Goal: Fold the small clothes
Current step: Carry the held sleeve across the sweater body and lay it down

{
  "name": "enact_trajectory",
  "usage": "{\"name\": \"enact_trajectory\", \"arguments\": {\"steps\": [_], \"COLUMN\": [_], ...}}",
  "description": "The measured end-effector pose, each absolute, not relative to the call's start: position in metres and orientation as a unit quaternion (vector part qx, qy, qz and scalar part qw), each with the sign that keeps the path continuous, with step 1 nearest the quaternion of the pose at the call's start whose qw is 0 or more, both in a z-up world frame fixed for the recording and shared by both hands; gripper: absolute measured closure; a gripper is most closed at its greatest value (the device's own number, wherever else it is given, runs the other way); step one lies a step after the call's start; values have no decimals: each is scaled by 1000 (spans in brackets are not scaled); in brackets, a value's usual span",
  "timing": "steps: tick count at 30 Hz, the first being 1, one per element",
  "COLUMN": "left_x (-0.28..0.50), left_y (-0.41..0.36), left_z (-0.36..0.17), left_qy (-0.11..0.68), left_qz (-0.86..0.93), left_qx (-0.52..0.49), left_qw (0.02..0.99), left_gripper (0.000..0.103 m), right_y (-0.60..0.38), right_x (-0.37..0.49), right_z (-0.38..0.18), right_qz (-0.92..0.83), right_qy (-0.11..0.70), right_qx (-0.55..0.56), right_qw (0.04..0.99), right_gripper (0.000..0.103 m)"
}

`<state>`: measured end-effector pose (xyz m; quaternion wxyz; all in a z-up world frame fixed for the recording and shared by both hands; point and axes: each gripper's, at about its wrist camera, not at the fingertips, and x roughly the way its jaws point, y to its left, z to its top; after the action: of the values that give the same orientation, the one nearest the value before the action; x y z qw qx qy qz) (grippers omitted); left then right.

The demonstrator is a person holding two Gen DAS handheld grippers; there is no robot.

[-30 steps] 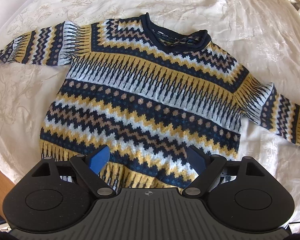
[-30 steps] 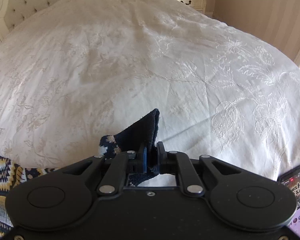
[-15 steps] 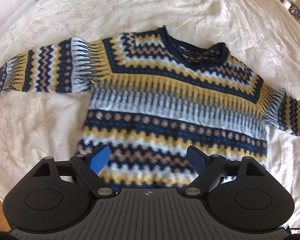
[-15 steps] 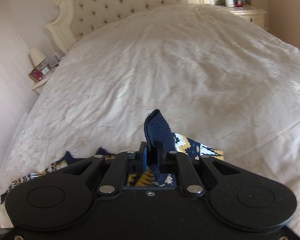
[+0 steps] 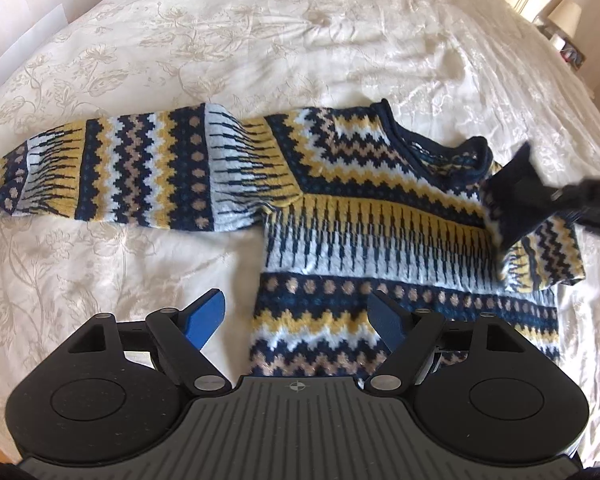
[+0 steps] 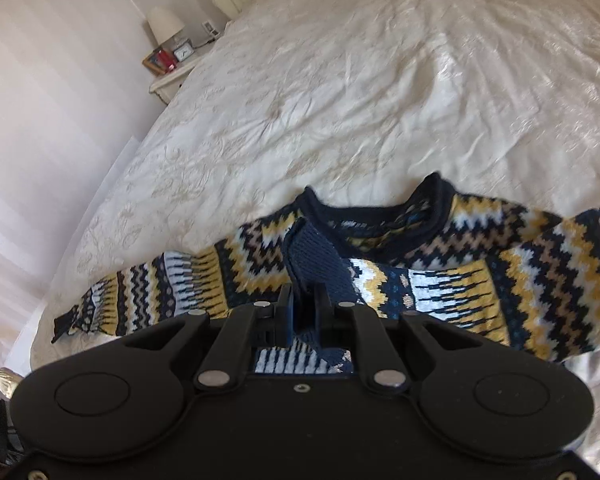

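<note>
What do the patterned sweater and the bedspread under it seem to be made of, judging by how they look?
Sweater: chunky knit, likely wool or acrylic; visible stitches, ribbed navy cuff, matte.
Bedspread: thin woven cream fabric with floral pattern and slight sheen, perhaps cotton or satin blend; fine creases.

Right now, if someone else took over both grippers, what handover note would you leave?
Right gripper: shut on the navy cuff of one sleeve, holding it over the sweater chest near the collar.
Left gripper: nothing gripped, jaws closing, above the hem's edge.
Sweater lies face up on the bedspread.
Done: one sleeve partly folded inward.
Left: lay that sleeve down, fold the other sleeve, which lies stretched out, then fold the body.
</note>
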<state>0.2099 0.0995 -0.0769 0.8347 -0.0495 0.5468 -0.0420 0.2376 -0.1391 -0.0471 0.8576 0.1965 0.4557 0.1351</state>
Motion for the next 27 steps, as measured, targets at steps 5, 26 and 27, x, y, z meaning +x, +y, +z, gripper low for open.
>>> {"name": "enact_trajectory", "arguments": {"steps": [5,26,27], "left_x": [216,271,275], "left_y": [107,18,15], "left_z": [-83,-147,-151], "left_qy": [539,548,550], "left_qz": [-58,-117,-115], "left_qx": [-53,-29,-26], "left_qw": [838,828,827], "left_gripper": [26,32,33], "right_y": [-98,-160,-163], "right_x": [226,174,174], "right_z": [-74,-119,-120], "right_qz": [145,76,76], "right_qy": [470,522,524], "right_qx": [182,90,92], "right_qw": [851,845,843], "right_gripper": [77,36,36]}}
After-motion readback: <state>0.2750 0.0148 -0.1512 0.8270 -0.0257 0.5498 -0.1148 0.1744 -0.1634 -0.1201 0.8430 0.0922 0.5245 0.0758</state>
